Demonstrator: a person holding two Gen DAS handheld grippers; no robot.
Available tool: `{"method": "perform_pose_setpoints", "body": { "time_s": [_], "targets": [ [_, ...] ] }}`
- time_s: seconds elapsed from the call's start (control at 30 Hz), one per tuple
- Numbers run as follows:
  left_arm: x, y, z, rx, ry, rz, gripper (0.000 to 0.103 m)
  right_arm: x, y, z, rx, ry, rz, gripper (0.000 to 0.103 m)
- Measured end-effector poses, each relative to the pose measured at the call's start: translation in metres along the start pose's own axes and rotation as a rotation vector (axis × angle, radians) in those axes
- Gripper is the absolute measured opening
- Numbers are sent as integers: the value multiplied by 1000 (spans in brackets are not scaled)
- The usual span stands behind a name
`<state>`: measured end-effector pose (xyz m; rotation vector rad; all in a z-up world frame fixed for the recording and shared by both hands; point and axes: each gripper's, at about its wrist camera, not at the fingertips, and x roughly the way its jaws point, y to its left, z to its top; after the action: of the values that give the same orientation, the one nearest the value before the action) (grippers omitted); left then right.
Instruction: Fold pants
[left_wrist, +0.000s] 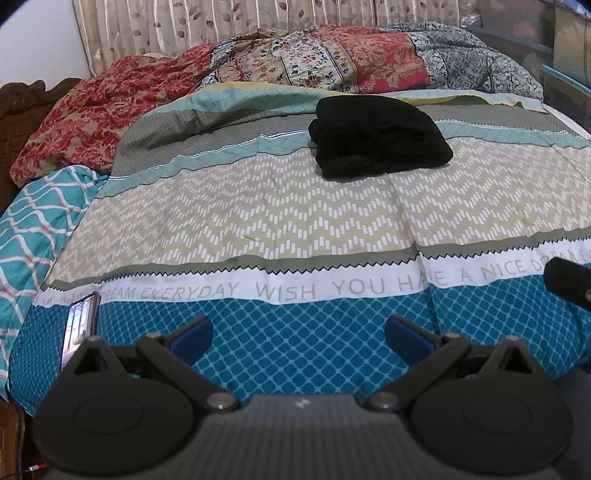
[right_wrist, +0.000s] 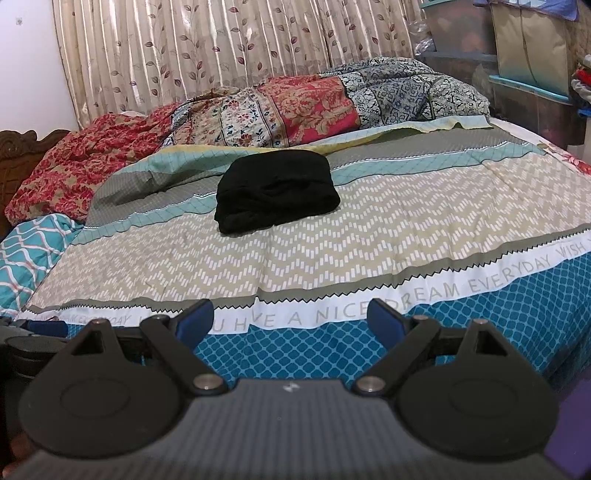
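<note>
Black pants lie folded in a compact bundle far back on the patterned bedspread, right of centre in the left wrist view. The right wrist view shows the same pants near the middle of the bed. My left gripper hangs over the bed's near blue edge, jaws wide apart, nothing between its blue pads. My right gripper stands open the same way at the near edge, empty. Both are well short of the pants. A dark part of the right gripper shows at the right edge of the left view.
A phone lies on the bed's near left corner. Crumpled floral quilts pile along the far side under a leaf-print curtain. A carved wooden headboard is at left. Storage boxes stand at the far right.
</note>
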<state>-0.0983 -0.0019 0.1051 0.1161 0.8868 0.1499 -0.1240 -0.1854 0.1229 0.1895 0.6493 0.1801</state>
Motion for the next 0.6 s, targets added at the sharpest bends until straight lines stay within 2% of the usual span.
{"method": "perform_pose_setpoints", "body": {
  "time_s": [0.17, 0.6],
  "targets": [
    [2, 0, -2, -1, 21, -9, 103, 1, -1, 0, 1, 3, 1, 92],
    [21, 1, -10, -34, 148, -52, 103, 4, -1, -3, 4, 23, 5, 92]
  ]
}}
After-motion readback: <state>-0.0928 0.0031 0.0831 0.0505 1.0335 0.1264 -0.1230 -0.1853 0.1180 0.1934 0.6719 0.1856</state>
